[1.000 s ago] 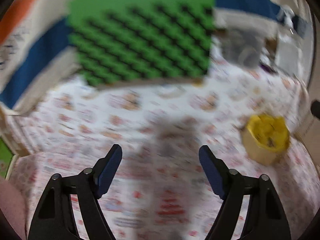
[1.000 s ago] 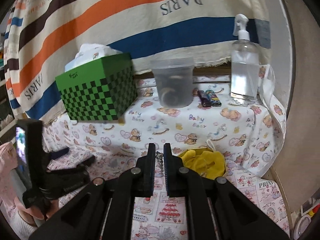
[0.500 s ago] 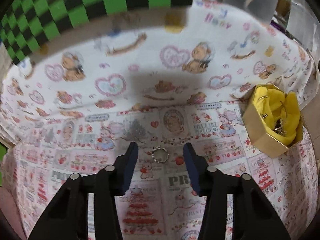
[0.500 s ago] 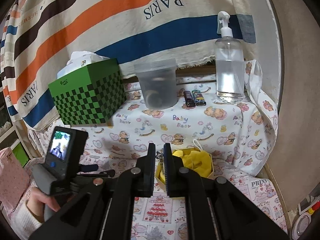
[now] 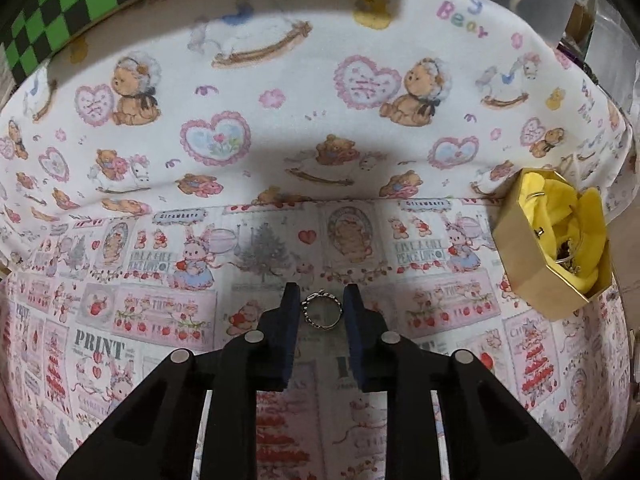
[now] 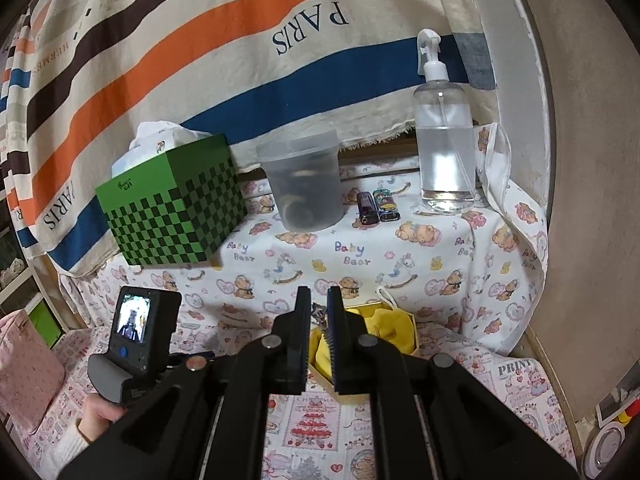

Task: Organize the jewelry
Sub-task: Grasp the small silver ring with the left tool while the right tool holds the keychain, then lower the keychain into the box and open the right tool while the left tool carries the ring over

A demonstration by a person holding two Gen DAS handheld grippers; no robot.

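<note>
The ring [image 5: 322, 313] lies flat on the tabletop [image 5: 280, 92], between the pads of the left tool [image 5: 321, 300], whose jaws have just been closing and now touch it; lift it level, then carry it to the yellow box [image 5: 554, 248] at the right. The right tool [image 6: 319, 308] is nearly shut on a small chain [image 6: 319, 312].

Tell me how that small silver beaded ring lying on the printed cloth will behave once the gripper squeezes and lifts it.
The small silver beaded ring looks like rigid metal, so it probably won't flex. It's tiny and thin, likely very light. Lying flat between the left gripper fingers, which have just been closing, its round rim might pivot or pop free.
</note>
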